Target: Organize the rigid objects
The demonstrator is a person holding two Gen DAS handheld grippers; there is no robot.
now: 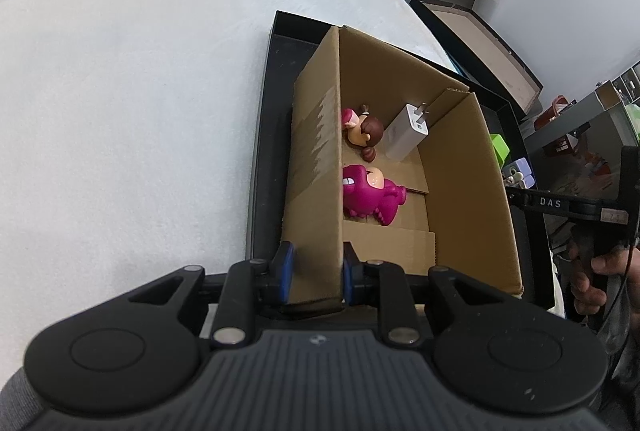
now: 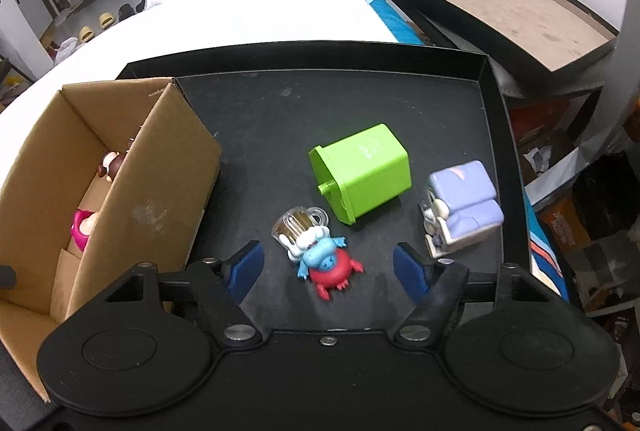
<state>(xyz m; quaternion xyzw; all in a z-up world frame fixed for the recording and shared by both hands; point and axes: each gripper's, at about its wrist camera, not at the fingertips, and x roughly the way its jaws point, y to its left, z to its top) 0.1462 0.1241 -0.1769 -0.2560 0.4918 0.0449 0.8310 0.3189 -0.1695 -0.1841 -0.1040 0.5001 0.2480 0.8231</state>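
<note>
An open cardboard box (image 1: 460,171) stands at the left end of a black tray (image 2: 360,103). Inside it lie a magenta dinosaur toy (image 1: 370,193), a brown-haired doll (image 1: 362,131) and a white charger (image 1: 408,131). My left gripper (image 1: 317,273) is shut on the box's left wall, one blue pad on each side of the cardboard. In the right wrist view my right gripper (image 2: 328,271) hangs low over the tray, open. A blue creature on a red crab with a glass mug (image 2: 320,255) lies between its pads, which stand clear of it on both sides.
A green toy bin (image 2: 364,171) lies on its side on the tray, with a lilac sofa figure (image 2: 464,207) to its right near the tray's right wall. White cloth (image 1: 120,91) covers the table left of the tray. A person's hand (image 1: 592,271) shows at the right.
</note>
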